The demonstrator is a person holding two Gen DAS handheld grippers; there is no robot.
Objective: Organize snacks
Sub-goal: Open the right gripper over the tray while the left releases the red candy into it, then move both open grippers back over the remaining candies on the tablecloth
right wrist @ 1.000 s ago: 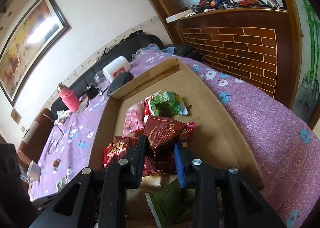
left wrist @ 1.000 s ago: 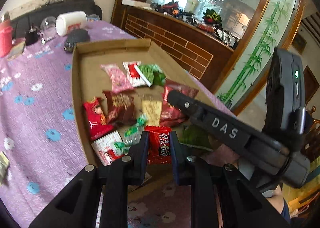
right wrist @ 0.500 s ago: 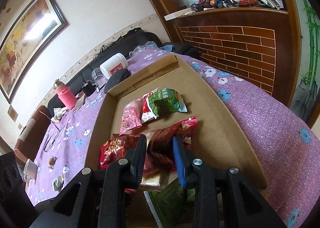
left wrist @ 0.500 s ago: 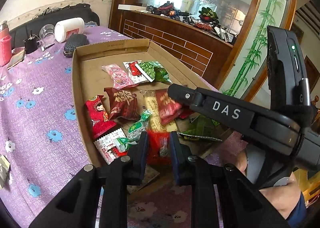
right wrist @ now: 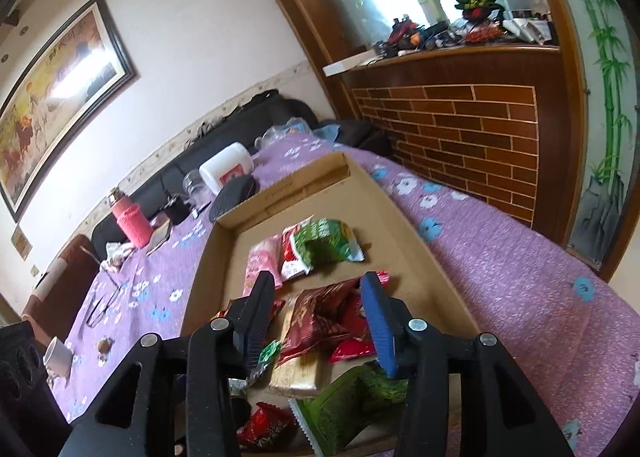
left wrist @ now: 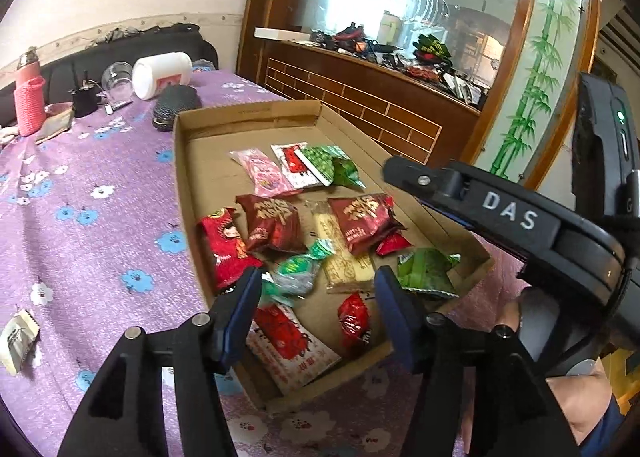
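A shallow brown cardboard tray (left wrist: 188, 193) lies on a purple flowered tablecloth (left wrist: 80, 225). Along its left edge rests a bright red cartoon-girl packet (left wrist: 224, 249), with a dark maroon crinkled bag (left wrist: 272, 223) just beside it. Near the tray's front edge, the left gripper (left wrist: 318, 297) hangs with fingers spread wide and empty above a small red foil packet (left wrist: 354, 319). Further right, the right gripper (right wrist: 318, 321) is likewise spread wide, holding nothing, over a second maroon bag (right wrist: 320, 317). A green packet (left wrist: 426, 271) sits at the front right corner.
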